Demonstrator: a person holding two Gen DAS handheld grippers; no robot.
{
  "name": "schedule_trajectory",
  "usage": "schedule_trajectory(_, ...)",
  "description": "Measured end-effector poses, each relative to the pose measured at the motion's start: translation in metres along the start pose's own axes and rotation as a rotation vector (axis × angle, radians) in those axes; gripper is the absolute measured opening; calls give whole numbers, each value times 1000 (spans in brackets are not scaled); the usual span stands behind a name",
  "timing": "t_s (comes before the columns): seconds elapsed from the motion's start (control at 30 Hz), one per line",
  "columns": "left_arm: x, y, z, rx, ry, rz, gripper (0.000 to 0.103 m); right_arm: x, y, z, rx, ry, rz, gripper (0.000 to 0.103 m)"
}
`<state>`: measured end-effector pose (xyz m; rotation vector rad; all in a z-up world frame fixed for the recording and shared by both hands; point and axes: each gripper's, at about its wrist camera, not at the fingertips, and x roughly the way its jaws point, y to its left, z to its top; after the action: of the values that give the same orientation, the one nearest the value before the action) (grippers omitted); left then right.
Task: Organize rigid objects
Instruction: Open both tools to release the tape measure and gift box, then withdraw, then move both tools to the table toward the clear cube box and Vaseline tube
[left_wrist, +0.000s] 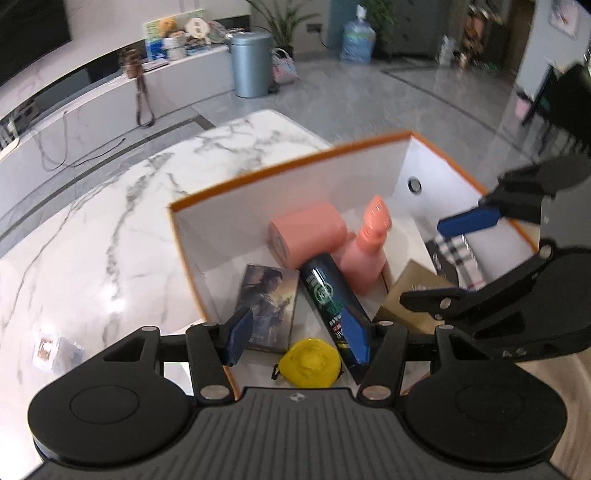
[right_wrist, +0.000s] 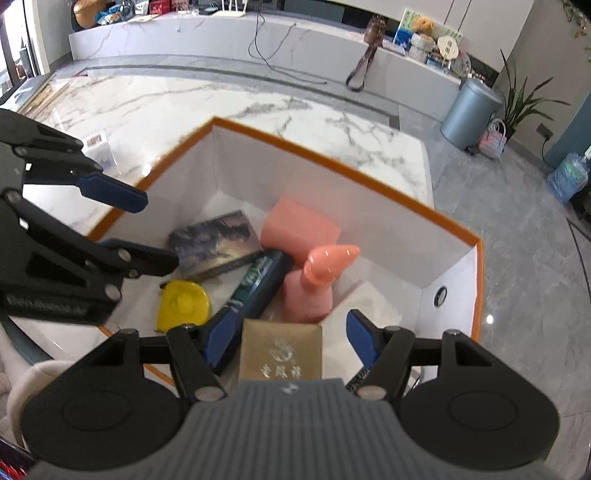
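Your left hand-held gripper (left_wrist: 301, 334) and right hand-held gripper (right_wrist: 291, 341) both hang over the orange-rimmed box (right_wrist: 332, 158) on the marble worktop (left_wrist: 110, 229), jaws apart and gripping nothing. Inside the box lie a pink roll (left_wrist: 306, 232), a pink spray bottle (left_wrist: 365, 254), a dark tube (left_wrist: 332, 295), a picture-covered book (left_wrist: 267, 306), a yellow tape measure (left_wrist: 310, 363) and a gold box (right_wrist: 280, 352)

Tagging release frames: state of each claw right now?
Left claw: open, holding nothing, above the box.
Right claw: open, holding nothing; gold box lies below, ungripped.
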<state>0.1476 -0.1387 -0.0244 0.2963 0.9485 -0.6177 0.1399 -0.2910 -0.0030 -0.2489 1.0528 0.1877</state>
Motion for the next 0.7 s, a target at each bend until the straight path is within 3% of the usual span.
schedule_trajectory(0.23, -28, 37, -5, -142, -15, 12, 65, -20, 30, 15, -99, -75, 22, 67)
schedule_trajectory(0.7, -60, 110, -48, -297, 14, 102, 65, -28, 116, 65, -335, -157, 78, 61)
